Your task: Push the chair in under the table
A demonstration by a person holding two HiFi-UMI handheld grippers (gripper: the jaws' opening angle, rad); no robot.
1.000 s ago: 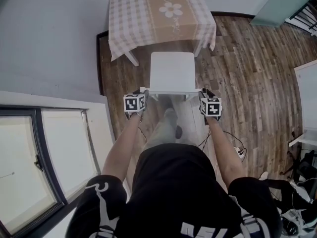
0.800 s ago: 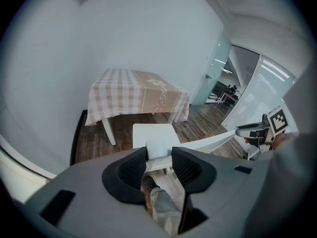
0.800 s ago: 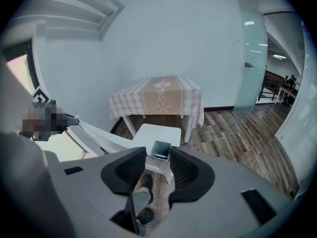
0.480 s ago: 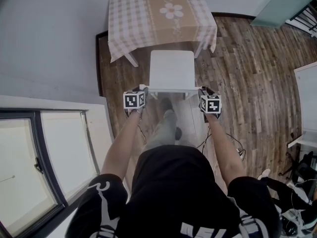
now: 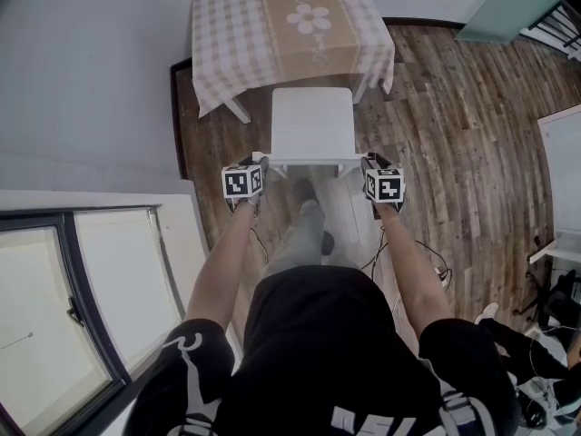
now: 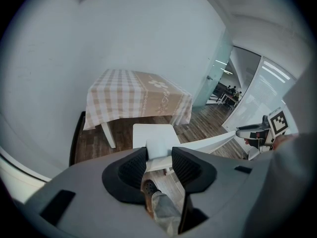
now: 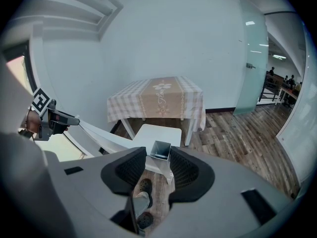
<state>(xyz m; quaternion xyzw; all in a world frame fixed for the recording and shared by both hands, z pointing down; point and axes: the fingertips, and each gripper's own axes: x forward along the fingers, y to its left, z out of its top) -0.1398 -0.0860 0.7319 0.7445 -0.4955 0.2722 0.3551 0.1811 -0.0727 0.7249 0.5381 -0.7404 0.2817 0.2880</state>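
Observation:
A white chair (image 5: 311,123) stands with its seat facing a table (image 5: 272,25) covered in a checked cloth with a tan flowered runner. The seat's far edge lies close to the cloth's hanging hem. My left gripper (image 5: 263,164) is shut on the left end of the chair's back rail (image 5: 313,163), and my right gripper (image 5: 367,163) is shut on the right end. In the left gripper view the white post (image 6: 158,152) fills the gap between the pads. In the right gripper view a hollow square post end (image 7: 160,150) sits between the pads.
A grey wall runs along the left, with a large window (image 5: 91,289) below it. A dark mat edge (image 5: 177,107) borders the table's left side. Cables (image 5: 427,263) lie on the wood floor at right. My own leg and shoe (image 5: 305,193) are just behind the chair.
The chair and both grippers have slid a little way toward the table. Both grips on the back rail are unchanged.

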